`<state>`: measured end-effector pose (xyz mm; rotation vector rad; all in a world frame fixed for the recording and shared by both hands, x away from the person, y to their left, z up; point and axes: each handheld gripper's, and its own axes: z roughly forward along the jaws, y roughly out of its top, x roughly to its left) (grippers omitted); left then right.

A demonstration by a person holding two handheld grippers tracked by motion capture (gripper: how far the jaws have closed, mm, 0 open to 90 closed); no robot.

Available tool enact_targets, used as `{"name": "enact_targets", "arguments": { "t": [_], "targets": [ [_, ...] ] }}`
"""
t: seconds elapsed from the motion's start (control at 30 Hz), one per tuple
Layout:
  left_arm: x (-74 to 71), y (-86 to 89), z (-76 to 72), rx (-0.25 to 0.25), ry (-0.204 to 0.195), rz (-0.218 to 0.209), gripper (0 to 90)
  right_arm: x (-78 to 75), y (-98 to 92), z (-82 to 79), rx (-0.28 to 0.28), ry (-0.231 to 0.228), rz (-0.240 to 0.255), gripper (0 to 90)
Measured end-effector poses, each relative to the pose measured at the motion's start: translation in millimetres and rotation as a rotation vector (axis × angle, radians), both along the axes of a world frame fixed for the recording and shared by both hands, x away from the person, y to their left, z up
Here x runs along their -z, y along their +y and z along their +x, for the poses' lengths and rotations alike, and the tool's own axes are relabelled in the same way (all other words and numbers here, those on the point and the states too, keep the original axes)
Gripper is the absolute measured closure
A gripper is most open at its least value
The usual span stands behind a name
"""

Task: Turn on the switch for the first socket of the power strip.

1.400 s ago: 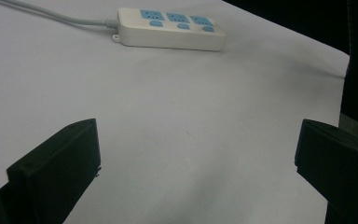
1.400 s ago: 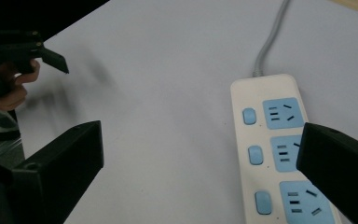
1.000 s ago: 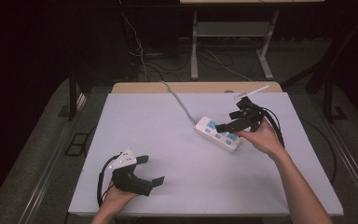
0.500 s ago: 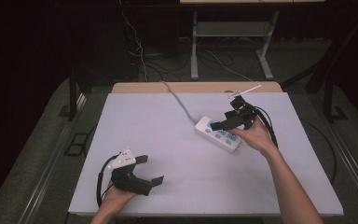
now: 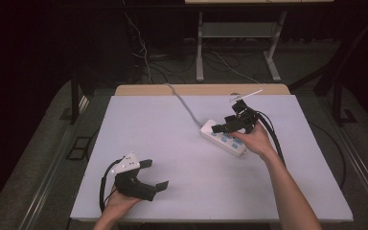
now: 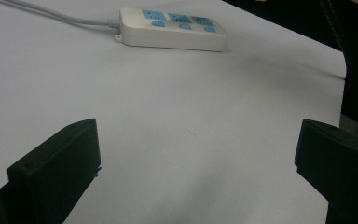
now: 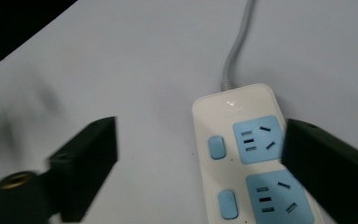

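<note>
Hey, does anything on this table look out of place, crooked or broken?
Nothing stands out. The power strip lies flat and whole, at a slant on the table, its cord trailing off the far edge.

Your right hand (image 5: pixel 255 139) held the right gripper (image 5: pixel 226 128) low over the cable end of the power strip (image 5: pixel 223 138), forearm running in from the lower right. Its jaws had just been closing yet stood apart, one above the strip's sockets, the other over bare table beside it, pressing on nothing. Your left hand (image 5: pixel 120 200) held the left gripper (image 5: pixel 154 173) well apart from the strip, at the near left, jaws spread wide and aimed toward it with nothing between
</note>
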<state>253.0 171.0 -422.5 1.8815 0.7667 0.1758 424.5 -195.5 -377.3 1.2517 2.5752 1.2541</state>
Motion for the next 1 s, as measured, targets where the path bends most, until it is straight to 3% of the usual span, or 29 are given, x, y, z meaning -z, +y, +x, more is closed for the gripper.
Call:
{"name": "enact_targets", "arguments": {
  "t": [0.03, 0.07, 0.13, 0.27, 0.47, 0.5, 0.8, 1.0],
  "targets": [
    [0.0, 0.0, 0.0, 0.0, 0.0, 0.001, 0.0, 0.0, 0.0, 0.0, 0.0, 0.0, 0.0, 16.3],
    [0.1, -0.1, 0.0, 0.0, 0.0, 0.001, 0.0, 1.4, 2.3, 0.5, 0.006, -0.016, -0.017, 23.7],
    [0.2, -0.1, 0.0, -0.001, -0.001, 0.003, 0.0, 2.7, 3.6, 1.0, 0.014, -0.024, -0.022, 28.2],
    [0.5, 0.4, 0.3, -0.002, 0.001, 0.005, 0.0, 5.9, 3.9, 2.8, 0.017, -0.024, 0.01, 41.1],
    [0.8, 3.3, 1.3, -0.012, 0.003, 0.003, 0.0, 10.8, 6.6, 5.9, 0.017, -0.031, -0.011, 55.5],
    [0.9, 3.8, 1.6, -0.013, 0.004, 0.001, 0.0, 12.9, 7.3, 7.0, 0.017, -0.028, -0.012, 61.8],
    [1.3, 6.9, 3.1, -0.02, 0.005, 0.0, 0.0, 22.5, 8.5, 13.0, -0.008, -0.003, -0.019, 84.5],
    [1.6, 7.4, 3.8, -0.024, 0.007, -0.001, 0.0, 26.8, 7.8, 16.2, -0.013, 0.015, -0.011, 89.3]
  ]
}}
